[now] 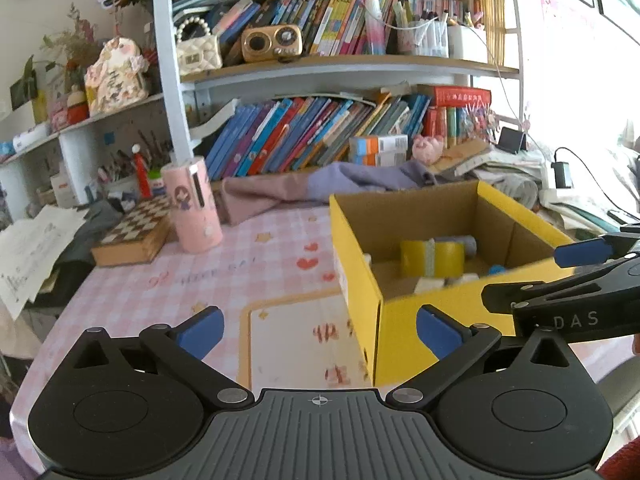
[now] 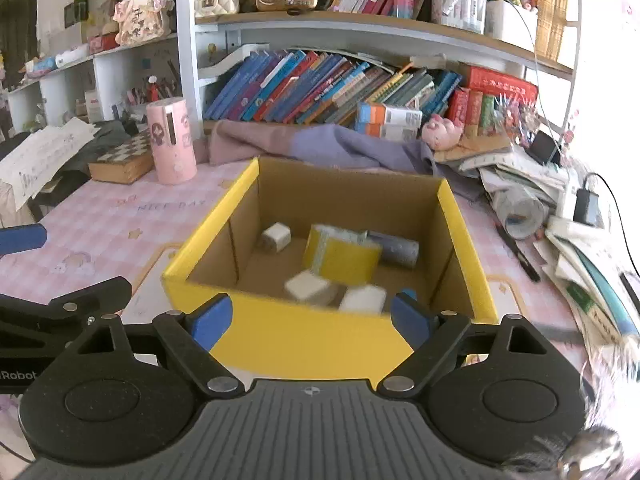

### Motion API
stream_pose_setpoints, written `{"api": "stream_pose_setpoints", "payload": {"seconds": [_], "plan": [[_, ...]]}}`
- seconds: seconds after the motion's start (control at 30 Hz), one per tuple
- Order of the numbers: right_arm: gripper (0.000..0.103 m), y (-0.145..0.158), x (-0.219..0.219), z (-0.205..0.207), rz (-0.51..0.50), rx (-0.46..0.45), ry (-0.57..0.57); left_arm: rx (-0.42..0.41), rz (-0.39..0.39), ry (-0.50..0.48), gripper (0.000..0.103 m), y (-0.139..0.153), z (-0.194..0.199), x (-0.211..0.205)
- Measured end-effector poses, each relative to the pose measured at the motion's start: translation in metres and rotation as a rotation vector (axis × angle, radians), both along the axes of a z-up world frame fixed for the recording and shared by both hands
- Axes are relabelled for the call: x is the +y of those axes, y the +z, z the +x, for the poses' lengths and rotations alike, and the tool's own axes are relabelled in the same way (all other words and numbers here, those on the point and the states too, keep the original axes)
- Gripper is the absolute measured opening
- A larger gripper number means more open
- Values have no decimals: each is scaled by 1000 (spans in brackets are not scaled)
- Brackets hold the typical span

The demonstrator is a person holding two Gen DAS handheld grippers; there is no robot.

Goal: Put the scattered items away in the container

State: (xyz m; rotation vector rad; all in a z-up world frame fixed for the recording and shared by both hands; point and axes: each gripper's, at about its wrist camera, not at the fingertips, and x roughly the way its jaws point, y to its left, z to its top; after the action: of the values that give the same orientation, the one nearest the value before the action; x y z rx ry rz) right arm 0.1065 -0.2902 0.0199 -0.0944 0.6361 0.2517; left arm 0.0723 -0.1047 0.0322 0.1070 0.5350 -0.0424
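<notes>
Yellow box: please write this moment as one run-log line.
yellow box: on table, holds yellow tape roll, white blocks | left gripper: open, empty | right gripper: open, empty

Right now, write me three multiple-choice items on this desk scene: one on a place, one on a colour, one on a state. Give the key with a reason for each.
1. Where is the roll of yellow tape?
A. Inside the cardboard box
B. On the chessboard case
C. On the bookshelf

2. What colour is the outside of the box?
A. Pink
B. Yellow
C. Blue

3. How do the jaws of the right gripper stand?
A. Shut on the tape
B. Shut on a white block
C. Open, with nothing between the pads

Key:
1 A, the tape lies on the box floor among white blocks.
2 B, the outer walls and rim are yellow, the inside plain brown.
3 C, its blue pads stand wide apart before the box wall and grip nothing.
</notes>
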Motion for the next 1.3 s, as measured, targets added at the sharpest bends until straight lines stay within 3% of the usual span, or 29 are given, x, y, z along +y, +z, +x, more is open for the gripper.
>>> {"api": "stream_pose_setpoints", "payload": {"seconds": [0.63,1.3], "plan": [[91,-15,32,-74,6,47,-9,49,-2,20,103,-8,-62,36],[91,-21,47,-96,3,70,2,73,-19,20,103,-12,-82,49]]}}
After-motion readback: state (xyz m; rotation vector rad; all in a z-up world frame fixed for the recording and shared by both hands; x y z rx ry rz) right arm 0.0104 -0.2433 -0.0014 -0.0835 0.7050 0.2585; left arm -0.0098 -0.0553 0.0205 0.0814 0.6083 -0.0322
